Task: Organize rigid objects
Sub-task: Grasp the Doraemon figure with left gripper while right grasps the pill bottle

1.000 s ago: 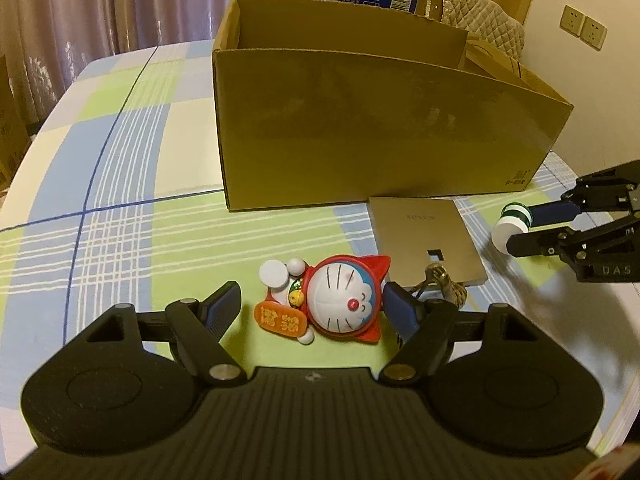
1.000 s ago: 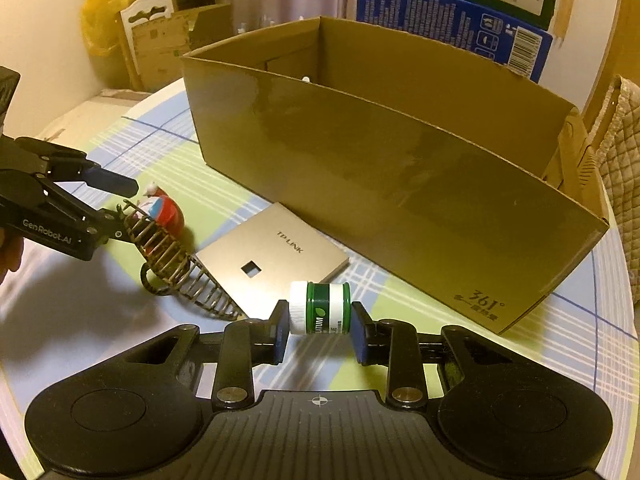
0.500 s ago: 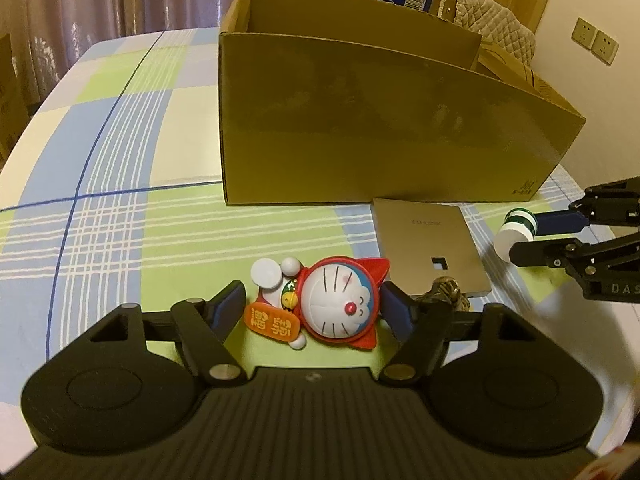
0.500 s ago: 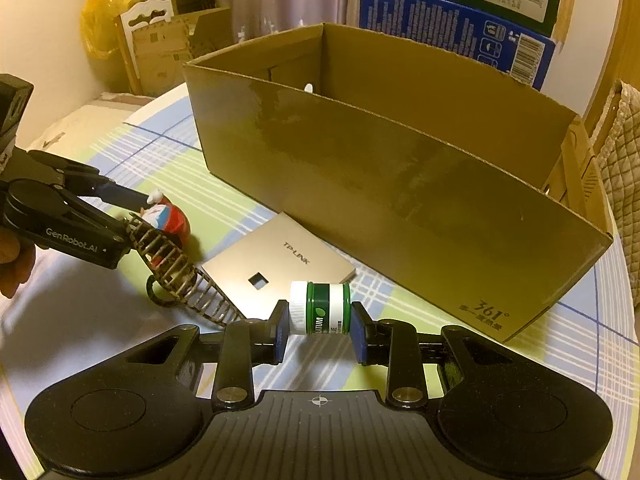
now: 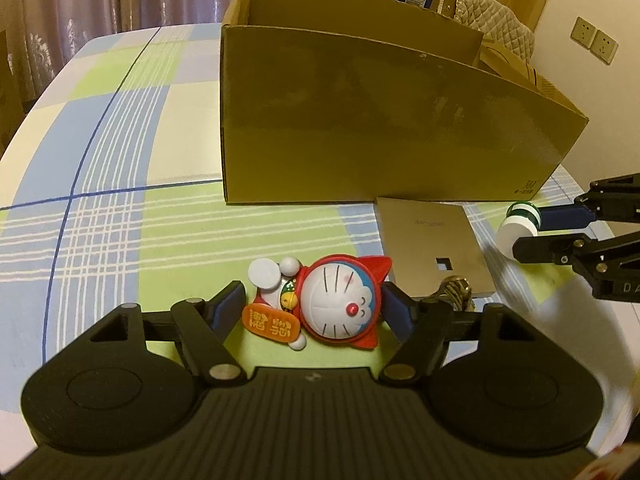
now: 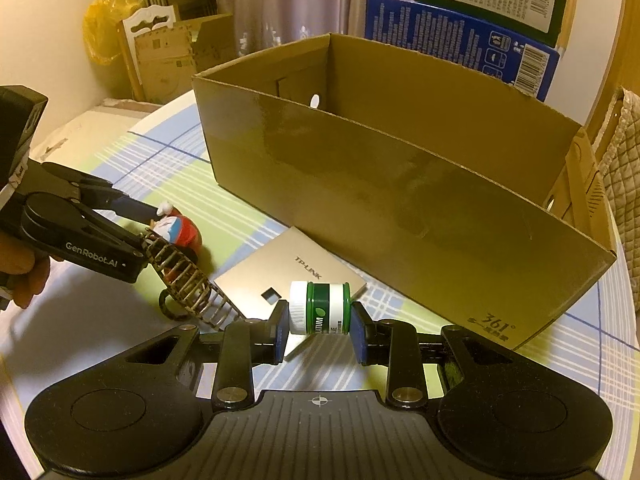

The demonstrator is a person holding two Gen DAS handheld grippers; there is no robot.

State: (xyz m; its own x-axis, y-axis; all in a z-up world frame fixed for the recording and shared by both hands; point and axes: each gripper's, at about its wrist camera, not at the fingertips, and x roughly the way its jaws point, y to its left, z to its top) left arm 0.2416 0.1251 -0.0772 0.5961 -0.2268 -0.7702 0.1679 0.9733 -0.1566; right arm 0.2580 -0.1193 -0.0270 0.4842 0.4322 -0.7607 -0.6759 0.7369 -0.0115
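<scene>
While the right gripper (image 6: pixel 319 330) pinches a green jar (image 6: pixel 320 308) between its jaws, the left gripper's (image 5: pixel 312 308) spread jaws flank a toy figure (image 5: pixel 320 302), neither yet in the cardboard box (image 5: pixel 380 120) ahead.

Doraemon figurine (image 5: pixel 340 302) supine on tablecloth; green-white jar (image 6: pixel 319 307) sideways, clamped.

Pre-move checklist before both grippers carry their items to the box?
1. Right gripper shut on the green-and-white jar, pads on both ends: ok.
2. Left gripper around the cat figurine, a gap at the left pad: not ok.
3. Cardboard box open-topped: ok.
4. Room inside the box: cannot tell.
5. Wire coil against the left gripper's finger, may snag: not ok.
6. Flat TP-Link panel under the jar's path, jar lifted above it: cannot tell.
</scene>
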